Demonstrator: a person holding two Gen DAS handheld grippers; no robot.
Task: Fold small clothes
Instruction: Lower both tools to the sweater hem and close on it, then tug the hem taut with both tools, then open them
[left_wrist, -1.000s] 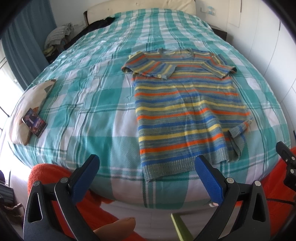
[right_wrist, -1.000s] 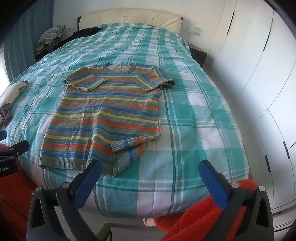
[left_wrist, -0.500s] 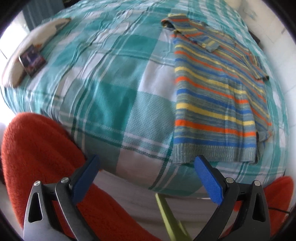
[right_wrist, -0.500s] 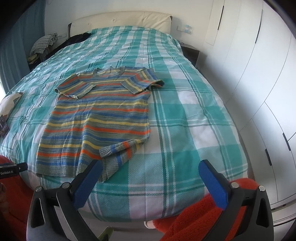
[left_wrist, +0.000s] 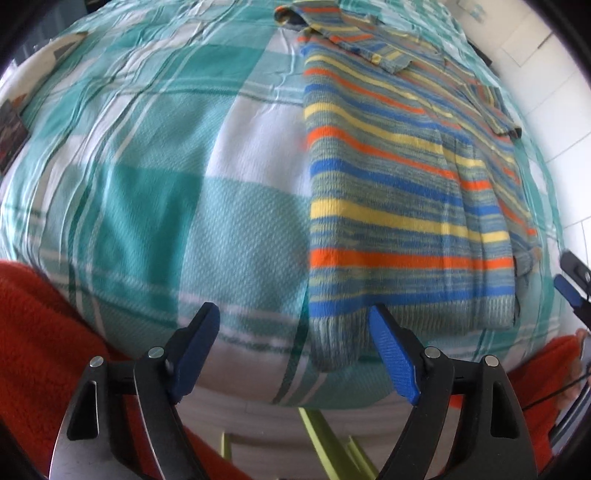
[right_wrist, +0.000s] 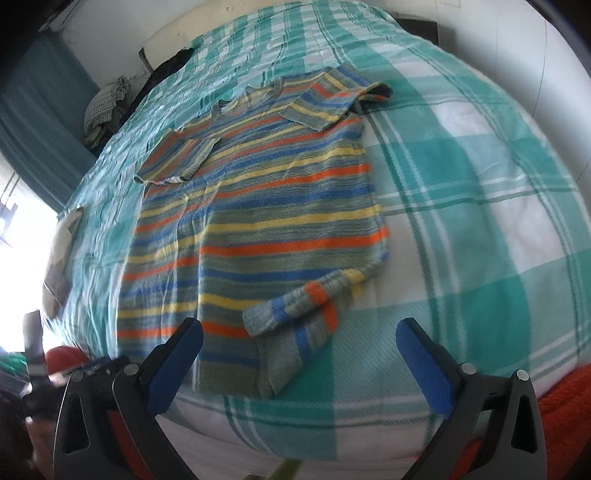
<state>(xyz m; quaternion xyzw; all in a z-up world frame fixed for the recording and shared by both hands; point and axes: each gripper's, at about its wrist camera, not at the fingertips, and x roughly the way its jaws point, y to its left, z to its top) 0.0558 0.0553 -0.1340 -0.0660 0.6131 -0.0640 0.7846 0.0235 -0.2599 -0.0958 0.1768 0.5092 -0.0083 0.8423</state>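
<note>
**Q:** While both grippers sit low in their frames, what lies ahead of them?

**A:** A striped knit sweater in orange, yellow, blue and grey lies spread flat on a bed covered by a teal and white checked bedspread. In the left wrist view it fills the right half of the frame, its ribbed hem at the near edge of the bed.

**Q:** How do the jaws stand?

**A:** The left gripper has its blue fingers wide apart, empty, just short of the hem's left corner. The right gripper is likewise spread wide and holds nothing; between its fingers lies the hem's right corner, where a flap of the knit is turned back over the body.

**Q:** Anything else?

**A:** Red fabric fills the lower corners. In the right wrist view, a heap of clothes sits at the upper left, by the far end of the bed.
</note>
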